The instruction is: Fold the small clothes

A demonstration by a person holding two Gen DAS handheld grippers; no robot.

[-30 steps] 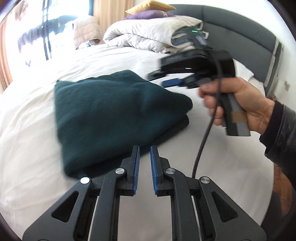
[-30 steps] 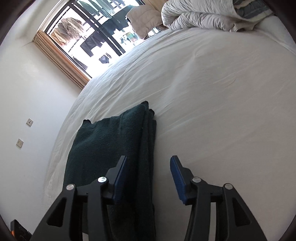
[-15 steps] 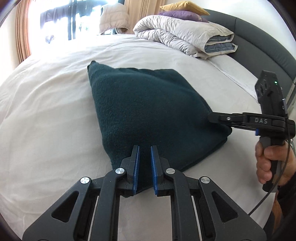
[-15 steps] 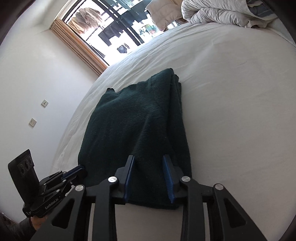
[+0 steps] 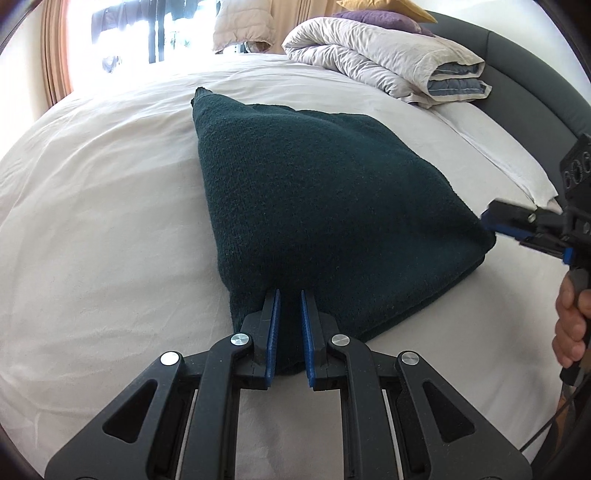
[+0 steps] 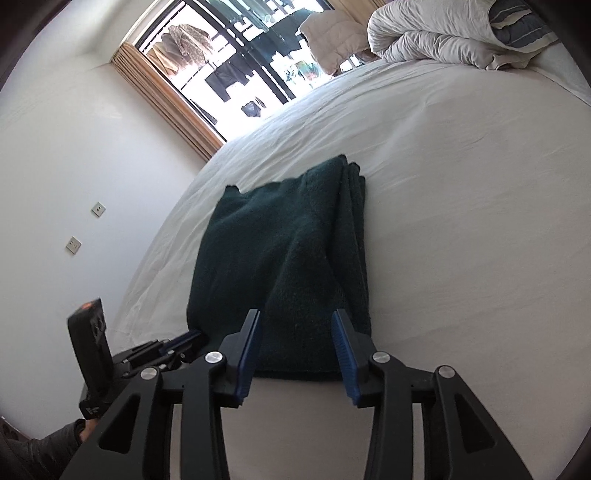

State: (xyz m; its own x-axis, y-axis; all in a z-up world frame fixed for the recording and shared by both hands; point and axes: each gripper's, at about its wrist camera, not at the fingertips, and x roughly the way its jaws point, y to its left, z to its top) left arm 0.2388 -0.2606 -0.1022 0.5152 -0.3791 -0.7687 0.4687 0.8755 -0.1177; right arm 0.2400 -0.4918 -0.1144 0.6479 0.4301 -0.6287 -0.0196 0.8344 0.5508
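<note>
Two grippers flank my folded green sweater (image 5: 325, 206); left gripper (image 5: 290, 308) nearly closed, gripping nothing; right gripper (image 6: 295, 332) open; a shallow pinch could unravel layers.

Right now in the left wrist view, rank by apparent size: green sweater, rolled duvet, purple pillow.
1. Folded dark green sweater, by far the largest, but it is also nearest the camera.
2. Rolled white duvet.
3. Purple pillow, partly hidden behind the duvet, so its true size is unsure.
</note>
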